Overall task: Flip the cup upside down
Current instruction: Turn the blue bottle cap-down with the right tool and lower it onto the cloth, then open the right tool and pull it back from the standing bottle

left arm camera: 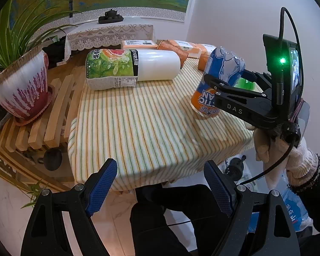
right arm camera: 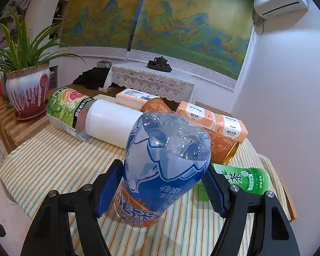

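Right tongs (right arm camera: 163, 188) clamp the inverted blue-and-orange cup (right arm camera: 163, 164), mouth down near the striped counter (right arm camera: 53, 160); left tongs (left arm camera: 160, 188) hang wide and empty. Best set it flat before letting go.

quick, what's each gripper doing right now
left gripper: open, holding nothing.
right gripper: shut on the cup, which rests inverted on the striped cloth.

Black grippers, blue textured fingers (left arm camera: 102, 188), silver screws; cream knit glove (left arm camera: 296, 157).

Potted plant (left arm camera: 21, 81), big tea bottle (left arm camera: 130, 68) on striped cloth (left arm camera: 149, 128).
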Motion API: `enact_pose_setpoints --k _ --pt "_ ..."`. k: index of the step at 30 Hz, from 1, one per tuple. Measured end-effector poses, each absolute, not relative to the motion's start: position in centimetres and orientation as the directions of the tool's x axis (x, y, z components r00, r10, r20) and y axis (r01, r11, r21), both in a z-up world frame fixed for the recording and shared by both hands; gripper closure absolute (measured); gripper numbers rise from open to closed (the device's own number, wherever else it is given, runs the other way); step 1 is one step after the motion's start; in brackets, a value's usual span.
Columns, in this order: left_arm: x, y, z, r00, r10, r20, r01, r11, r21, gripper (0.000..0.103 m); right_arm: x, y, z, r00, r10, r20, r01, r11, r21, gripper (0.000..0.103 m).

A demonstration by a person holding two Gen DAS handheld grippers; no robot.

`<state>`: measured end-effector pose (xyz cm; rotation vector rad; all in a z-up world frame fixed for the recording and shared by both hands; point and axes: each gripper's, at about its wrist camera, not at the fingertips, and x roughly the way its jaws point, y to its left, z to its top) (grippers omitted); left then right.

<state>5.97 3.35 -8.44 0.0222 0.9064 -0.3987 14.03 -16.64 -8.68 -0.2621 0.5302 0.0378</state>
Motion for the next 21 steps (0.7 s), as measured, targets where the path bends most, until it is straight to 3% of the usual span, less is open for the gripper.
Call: enact_pose_setpoints --k 16,21 --pt "5.9 3.0 -8.1 0.556 -0.332 -0.762 0.358 0.923 -0.141 0.017 12.9 -17.4 -8.7 0.841 0.053 -0.539 -0.153 0.978 -0.142 0.033" --pt "5.7 2.7 -7.7 0.573 -0.333 -0.749 0.359 0.924 -0.136 0.017 11.8 -18.1 -8.2 0.841 0.086 -0.535 -0.161 0.982 -0.096 0.026"
